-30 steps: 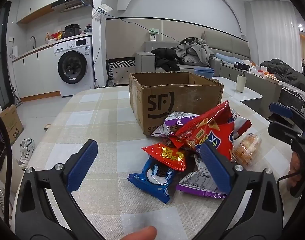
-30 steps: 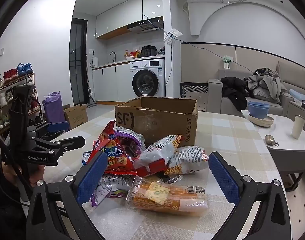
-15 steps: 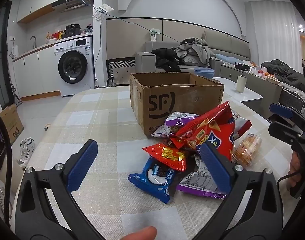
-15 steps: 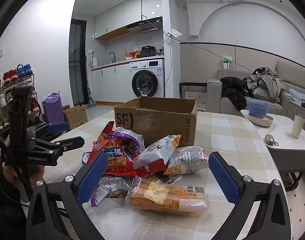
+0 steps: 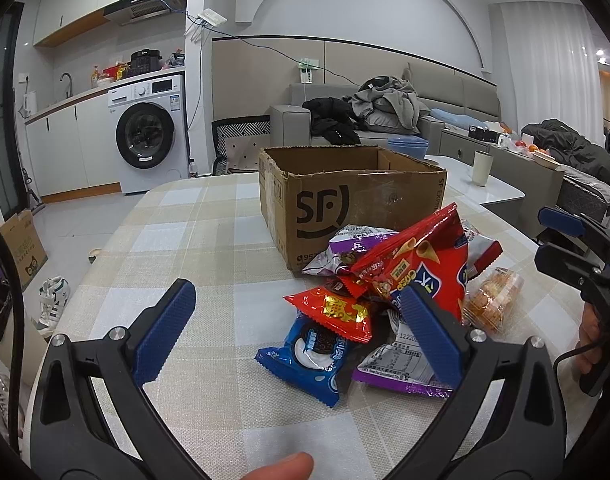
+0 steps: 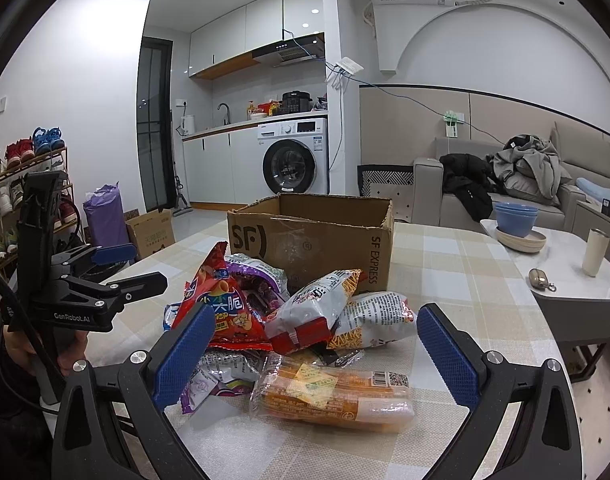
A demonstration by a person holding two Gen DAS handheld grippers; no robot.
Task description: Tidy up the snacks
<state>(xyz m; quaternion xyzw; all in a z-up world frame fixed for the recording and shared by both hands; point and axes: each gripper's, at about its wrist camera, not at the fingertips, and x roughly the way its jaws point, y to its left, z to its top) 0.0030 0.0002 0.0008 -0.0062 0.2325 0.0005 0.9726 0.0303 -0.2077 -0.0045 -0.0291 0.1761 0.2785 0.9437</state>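
A pile of snack packets lies on the checked table in front of an open cardboard box point(image 5: 357, 196) marked SF, also in the right wrist view point(image 6: 313, 232). The pile holds a blue cookie pack point(image 5: 311, 354), a small red packet point(image 5: 337, 312), a big red chip bag point(image 5: 421, 268) and a clear pack of orange snacks point(image 6: 333, 394). My left gripper point(image 5: 297, 320) is open and empty, just short of the blue pack. My right gripper point(image 6: 311, 340) is open and empty, over the near side of the pile.
The table point(image 5: 185, 240) has a checked cloth. A side table with a cup point(image 6: 595, 254) and blue bowls point(image 6: 517, 220) stands to the right. A sofa with clothes point(image 5: 381, 108) and a washing machine point(image 5: 145, 136) are behind.
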